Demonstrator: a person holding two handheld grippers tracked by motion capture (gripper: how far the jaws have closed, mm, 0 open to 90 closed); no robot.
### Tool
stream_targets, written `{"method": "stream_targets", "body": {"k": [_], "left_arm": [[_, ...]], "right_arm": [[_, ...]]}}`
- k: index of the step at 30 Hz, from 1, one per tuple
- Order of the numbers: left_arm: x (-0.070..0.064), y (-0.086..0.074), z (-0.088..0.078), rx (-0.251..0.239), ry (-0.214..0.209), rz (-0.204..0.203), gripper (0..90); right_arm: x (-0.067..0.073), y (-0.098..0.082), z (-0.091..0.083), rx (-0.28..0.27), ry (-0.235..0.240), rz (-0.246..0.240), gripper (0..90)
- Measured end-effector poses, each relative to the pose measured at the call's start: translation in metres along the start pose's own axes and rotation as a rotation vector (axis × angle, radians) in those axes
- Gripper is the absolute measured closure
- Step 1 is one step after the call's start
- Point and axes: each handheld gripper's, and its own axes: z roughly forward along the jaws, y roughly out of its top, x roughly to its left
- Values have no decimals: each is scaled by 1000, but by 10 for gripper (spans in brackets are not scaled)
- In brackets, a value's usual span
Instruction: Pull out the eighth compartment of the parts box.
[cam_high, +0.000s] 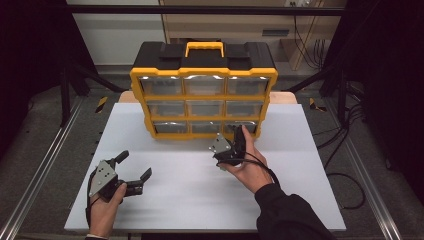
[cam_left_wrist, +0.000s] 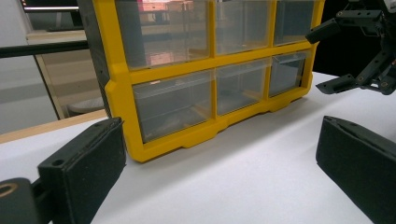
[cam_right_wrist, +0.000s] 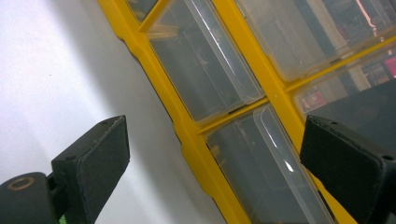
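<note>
High view: the yellow drawer cabinet (cam_high: 204, 95) stands at the far middle of the white tabletop (cam_high: 200, 190); the right gripper (cam_high: 231, 134), jaws apart and empty, nears its bottom-right drawer (cam_high: 241, 127). Left gripper view: the left gripper (cam_left_wrist: 219, 163) gapes wide, empty. Right gripper view: the drawer sits between open jaws.

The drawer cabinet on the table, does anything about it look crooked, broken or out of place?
Nothing stands out. The drawer cabinet stands upright at the back of the white table, its clear drawers all pushed in flush. The right gripper is open close to the bottom right drawer; the left gripper is open, well clear.
</note>
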Motion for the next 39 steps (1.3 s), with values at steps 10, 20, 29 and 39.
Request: {"method": "stream_targets", "body": {"k": [10, 20, 29, 39], "left_arm": [[1, 0, 1, 6, -1, 6, 9], [1, 1, -1, 2, 0, 7, 9], [0, 0, 1, 12, -2, 11, 9], [0, 1, 1, 12, -3, 15, 9]], "right_arm": [[2, 4, 4, 6, -12, -33, 91], [5, 12, 6, 14, -20, -66, 102], [9, 16, 9, 15, -24, -88, 114], [11, 18, 11, 17, -42, -124, 162]]}}
